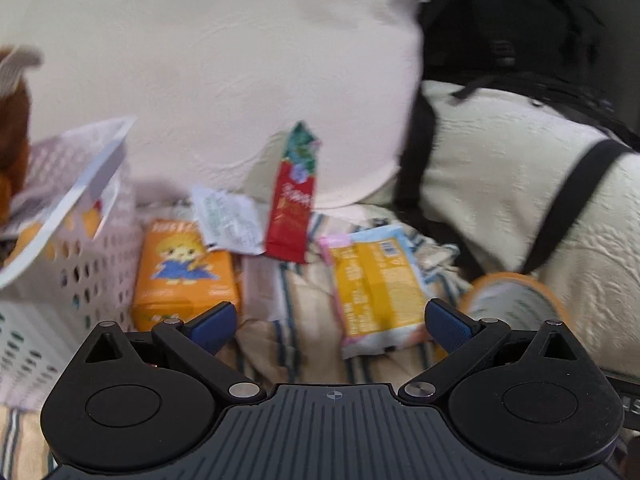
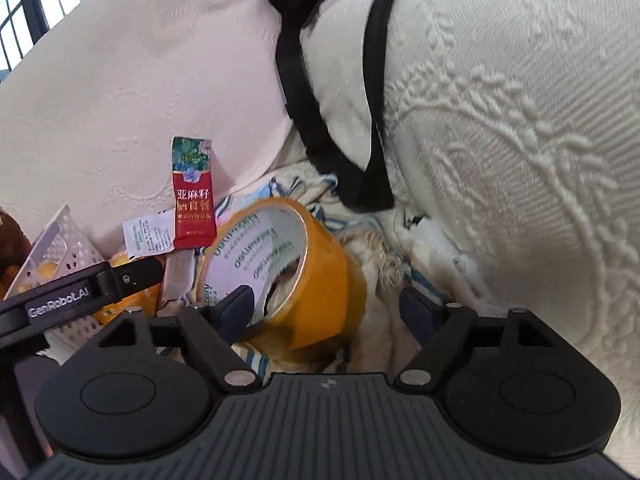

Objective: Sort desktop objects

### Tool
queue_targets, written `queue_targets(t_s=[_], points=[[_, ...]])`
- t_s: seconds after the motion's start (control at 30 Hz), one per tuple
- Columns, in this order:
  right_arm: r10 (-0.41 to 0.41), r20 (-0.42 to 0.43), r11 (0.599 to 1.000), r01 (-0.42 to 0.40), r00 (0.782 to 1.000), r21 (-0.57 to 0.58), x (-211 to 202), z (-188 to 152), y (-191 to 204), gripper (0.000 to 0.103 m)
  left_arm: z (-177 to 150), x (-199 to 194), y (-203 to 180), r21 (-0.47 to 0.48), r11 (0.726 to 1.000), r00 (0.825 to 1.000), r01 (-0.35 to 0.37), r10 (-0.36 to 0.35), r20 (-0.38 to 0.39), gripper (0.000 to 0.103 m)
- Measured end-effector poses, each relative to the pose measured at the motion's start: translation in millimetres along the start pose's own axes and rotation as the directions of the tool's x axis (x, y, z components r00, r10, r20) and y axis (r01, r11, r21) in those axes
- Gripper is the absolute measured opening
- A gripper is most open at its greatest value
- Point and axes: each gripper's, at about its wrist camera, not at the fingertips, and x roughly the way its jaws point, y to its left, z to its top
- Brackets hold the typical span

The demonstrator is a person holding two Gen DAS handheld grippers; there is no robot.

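My left gripper [image 1: 328,326] is open and empty above a striped cloth [image 1: 304,308]. Ahead of it lie a yellow and blue snack packet [image 1: 380,288], an orange carton with a cartoon figure [image 1: 184,272], a white paper slip [image 1: 228,220] and a red sachet [image 1: 294,204] leaning on a cream cushion. My right gripper [image 2: 328,308] is open around a tilted roll of yellow-brown tape [image 2: 288,272]; its left finger sits inside the roll's core, the right finger is outside. The tape also shows in the left wrist view [image 1: 516,300]. The red sachet [image 2: 193,196] stands behind the tape.
A white perforated basket [image 1: 60,276] holding papers and yellow items stands at the left, with a brown plush toy [image 1: 12,132] above it. A large cream cushion [image 1: 240,72], a textured white pillow [image 2: 500,140] and a black bag with straps [image 1: 520,24] close in the back and right.
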Motion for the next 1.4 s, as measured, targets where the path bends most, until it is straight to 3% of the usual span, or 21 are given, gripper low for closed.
queue_targets(t_s=[0.1,0.2,0.33,0.43,0.6,0.7,0.97,1.2,1.33,1.4], points=[[-0.031,0.004,0.999,0.031,1.0,-0.033,-1.7,-0.9,3.6,0.083,0.1,-6.3,-13.0,0.084,0.996,1.0,0.019,-0.019,-0.001,0.103],[-0.057,-0.019,0.998,0.057,0.998,-0.032,0.4,1.4,1.7,0.088,2.5,1.8,-9.6,0.059,0.996,0.997,0.06,-0.057,-0.056,0.103],[-0.042,-0.012,0.999,0.041,0.999,-0.024,-2.0,1.5,-2.5,0.1,7.4,17.1,-0.2,-0.05,0.978,0.97,0.201,-0.206,-0.132,0.103],[-0.089,0.012,0.995,0.09,0.996,-0.036,-5.3,0.2,0.3,0.102,10.5,31.6,-4.1,-0.1,0.963,0.946,0.249,-0.264,-0.191,0.103],[-0.108,0.017,0.991,0.109,0.994,-0.077,-4.3,0.7,5.6,0.103,2.6,56.2,-18.0,-0.071,0.989,0.948,0.131,-0.146,-0.282,0.103],[-0.125,0.014,0.988,0.126,0.992,-0.089,-1.6,1.3,10.9,0.103,-0.7,61.9,-13.9,-0.105,0.991,0.953,0.086,-0.113,-0.281,0.103],[-0.095,-0.01,0.994,0.095,0.995,0.052,10.6,2.3,0.2,0.101,-3.9,64.6,-11.5,-0.132,0.991,0.959,0.0,-0.038,-0.281,0.103],[-0.048,-0.108,0.994,0.058,0.993,0.095,19.6,9.3,-5.9,0.103,-7.6,65.9,-9.2,-0.169,0.986,0.957,-0.008,-0.041,-0.286,0.103],[-0.047,-0.113,0.995,0.057,0.992,0.08,19.1,9.1,-3.4,0.103,-8.7,65.4,-7.7,-0.179,0.984,0.956,0.004,-0.056,-0.288,0.102],[-0.062,-0.08,0.996,0.067,0.995,0.056,13.3,7.4,1.5,0.094,-9.4,65.1,-7.3,-0.193,0.981,0.955,0.015,-0.071,-0.287,0.102]])
